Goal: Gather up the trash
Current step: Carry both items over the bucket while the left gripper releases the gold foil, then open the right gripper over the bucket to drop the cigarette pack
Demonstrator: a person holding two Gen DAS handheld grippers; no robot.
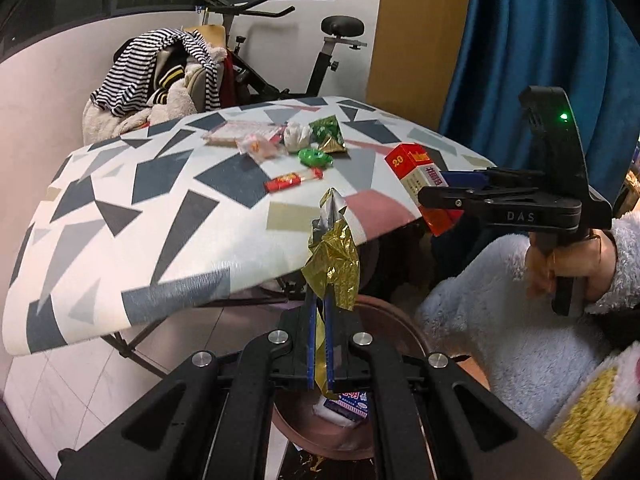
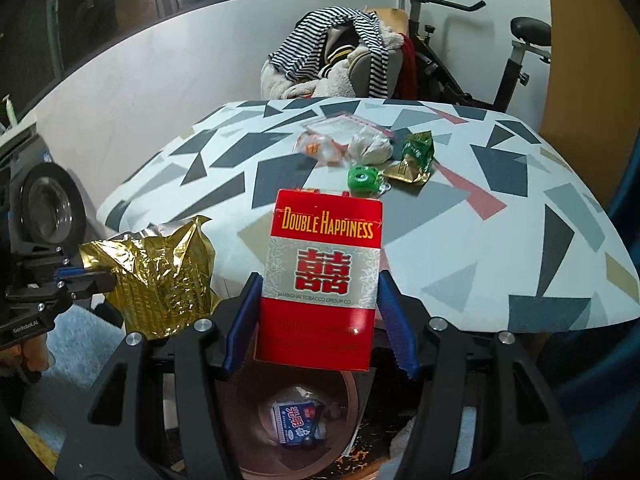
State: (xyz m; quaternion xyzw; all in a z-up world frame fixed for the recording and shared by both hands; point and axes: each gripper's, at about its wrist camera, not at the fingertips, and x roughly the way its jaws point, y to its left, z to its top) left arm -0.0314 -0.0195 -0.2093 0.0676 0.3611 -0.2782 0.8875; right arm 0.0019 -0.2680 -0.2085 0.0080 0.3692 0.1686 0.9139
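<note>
My left gripper (image 1: 320,300) is shut on a crumpled gold foil wrapper (image 1: 332,264), held in the air above a brown bin (image 1: 384,320); the wrapper also shows in the right wrist view (image 2: 160,276). My right gripper (image 2: 320,292) is shut on a red cigarette pack (image 2: 324,276), held over the same bin (image 2: 348,392); the pack also shows in the left wrist view (image 1: 420,176). More trash lies on the patterned table (image 1: 120,216): a red wrapper (image 1: 292,180), a green roll (image 1: 314,158), a green-gold packet (image 1: 330,136), a white wad (image 1: 296,136) and clear bags (image 1: 240,132).
The bin holds a blue-and-white box (image 2: 298,422). Behind the table stand a chair piled with clothes (image 1: 160,84) and an exercise bike (image 1: 320,56). A blue curtain (image 1: 540,40) hangs at the right. The person's fleece-covered legs (image 1: 500,320) are next to the bin.
</note>
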